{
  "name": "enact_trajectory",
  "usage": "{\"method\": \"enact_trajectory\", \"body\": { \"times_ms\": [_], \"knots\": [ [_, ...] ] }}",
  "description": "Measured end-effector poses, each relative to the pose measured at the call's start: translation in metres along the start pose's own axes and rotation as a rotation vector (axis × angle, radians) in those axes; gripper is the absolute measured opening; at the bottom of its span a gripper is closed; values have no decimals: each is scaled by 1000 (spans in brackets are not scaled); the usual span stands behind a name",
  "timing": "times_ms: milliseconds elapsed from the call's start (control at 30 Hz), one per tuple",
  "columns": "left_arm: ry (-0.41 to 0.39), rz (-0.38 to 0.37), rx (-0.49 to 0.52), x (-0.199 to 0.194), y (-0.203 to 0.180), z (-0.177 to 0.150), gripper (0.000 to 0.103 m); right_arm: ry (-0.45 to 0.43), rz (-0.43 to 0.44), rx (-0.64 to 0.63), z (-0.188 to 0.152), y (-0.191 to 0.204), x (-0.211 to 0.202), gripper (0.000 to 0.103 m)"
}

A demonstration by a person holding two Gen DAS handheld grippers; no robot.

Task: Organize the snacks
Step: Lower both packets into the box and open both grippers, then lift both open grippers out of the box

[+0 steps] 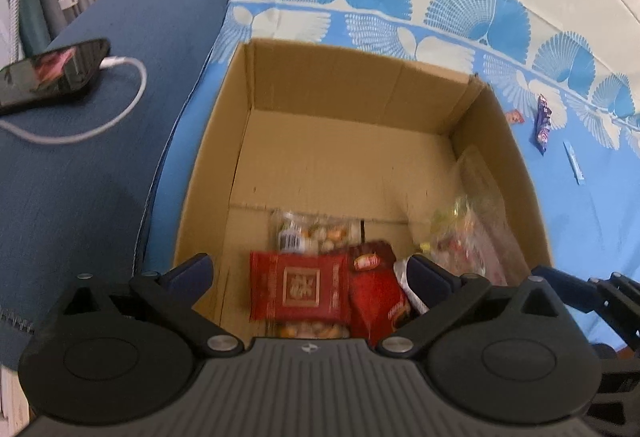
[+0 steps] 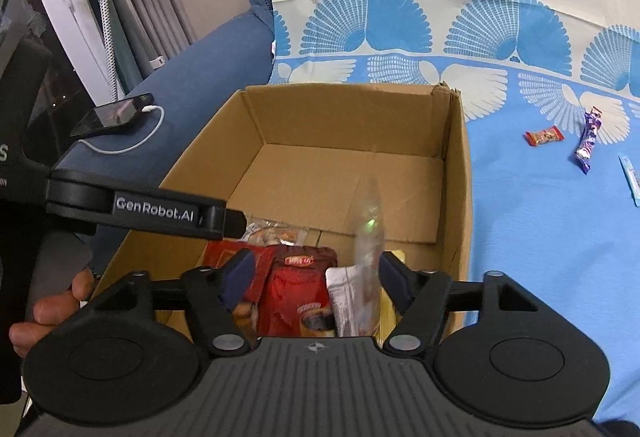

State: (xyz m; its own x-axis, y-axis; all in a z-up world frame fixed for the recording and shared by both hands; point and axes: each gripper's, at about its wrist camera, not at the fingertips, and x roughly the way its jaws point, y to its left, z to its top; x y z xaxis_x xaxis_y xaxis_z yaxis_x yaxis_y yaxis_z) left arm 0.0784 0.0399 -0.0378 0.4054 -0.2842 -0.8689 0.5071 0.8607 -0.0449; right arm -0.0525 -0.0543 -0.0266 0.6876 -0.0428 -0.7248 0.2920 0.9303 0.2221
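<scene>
While we look down from the left wrist, our left gripper (image 1: pixel 310 273) hangs over the near end of the cardboard box (image 1: pixel 360 77) with its jaws spread wide and nothing clamped. Below it lie a flat red packet (image 1: pixel 298 287), a darker red pouch (image 1: pixel 374 289) and a clear bag of nuts (image 1: pixel 316 233); a clear bag of mixed sweets (image 1: pixel 468 233) leans on the right wall. A purple bar (image 1: pixel 543 123) sits outside on the blue sheet (image 1: pixel 580 229).

From the right wrist, our right gripper (image 2: pixel 316 277) is also parted, gripping nothing. A blurred clear wrapper (image 2: pixel 368 237) stands between its pads (we judge it falling, though we cannot tell if it brushes one). On the sheet, well apart from the box, wait a small red candy (image 2: pixel 544 137), the purple bar and a thin blue stick (image 2: pixel 630 181).

Our risk: both grippers crowd one corner, so reaching out could knock them together or catch the box wall and shift it.
</scene>
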Motion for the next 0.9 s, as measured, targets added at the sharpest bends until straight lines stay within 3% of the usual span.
{"method": "enact_trajectory", "body": {
  "times_ms": [267,600,900],
  "knots": [
    [-7,11,-59,-44,12,-29,103,14,4,43,-12,8,-32,80],
    [-83,23,-38,-92,0,-60,103,-97,-13,7,-31,28,-92,86],
    [-136,42,-31,-120,-6,-75,103,-155,-10,-12,-41,36,-121,86]
  ]
}}
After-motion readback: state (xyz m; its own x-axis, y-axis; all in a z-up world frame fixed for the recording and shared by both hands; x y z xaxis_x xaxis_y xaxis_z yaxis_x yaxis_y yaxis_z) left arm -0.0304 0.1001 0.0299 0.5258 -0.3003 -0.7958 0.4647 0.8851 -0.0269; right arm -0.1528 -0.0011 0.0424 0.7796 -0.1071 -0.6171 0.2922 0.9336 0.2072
